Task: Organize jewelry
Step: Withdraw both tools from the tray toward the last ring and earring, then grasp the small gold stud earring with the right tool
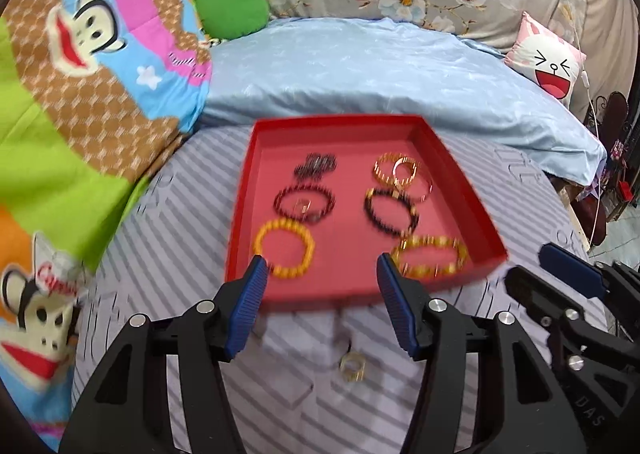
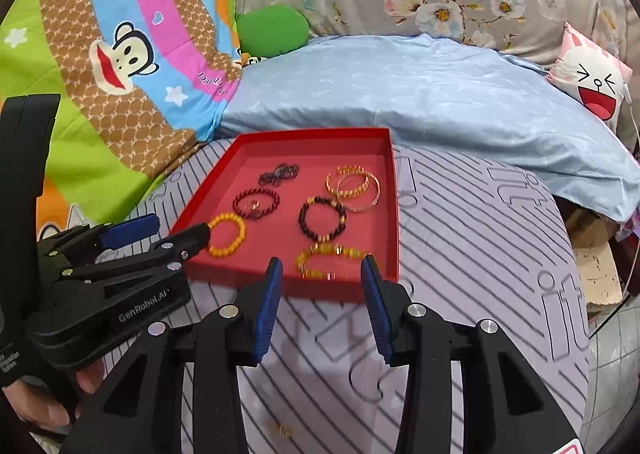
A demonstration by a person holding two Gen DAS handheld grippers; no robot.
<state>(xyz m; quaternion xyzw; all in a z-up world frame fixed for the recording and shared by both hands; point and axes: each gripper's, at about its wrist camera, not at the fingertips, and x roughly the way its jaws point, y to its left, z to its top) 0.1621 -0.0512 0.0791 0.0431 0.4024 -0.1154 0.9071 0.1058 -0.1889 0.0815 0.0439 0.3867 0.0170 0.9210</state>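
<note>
A red tray (image 1: 348, 230) (image 2: 280, 238) lies on the striped mattress and holds several bracelets. A yellow bead bracelet (image 1: 306, 250) (image 2: 242, 232) sits at its near left and a gold chain bracelet (image 1: 430, 242) (image 2: 332, 250) at its near right. Dark bead bracelets and gold bangles (image 1: 400, 172) lie further back. My left gripper (image 1: 320, 274) (image 2: 182, 224) hovers open and empty over the tray's near edge. My right gripper (image 2: 322, 274) (image 1: 526, 262) is open and empty at the near right edge. A gold ring (image 1: 352, 366) lies on the mattress outside the tray.
A light blue quilt (image 1: 380, 66) is bunched behind the tray. A cartoon-print blanket (image 1: 80, 114) covers the left side. A green cushion (image 1: 232, 10) and a pink cartoon pillow (image 1: 548, 58) sit further back. The mattress drops off at the right edge.
</note>
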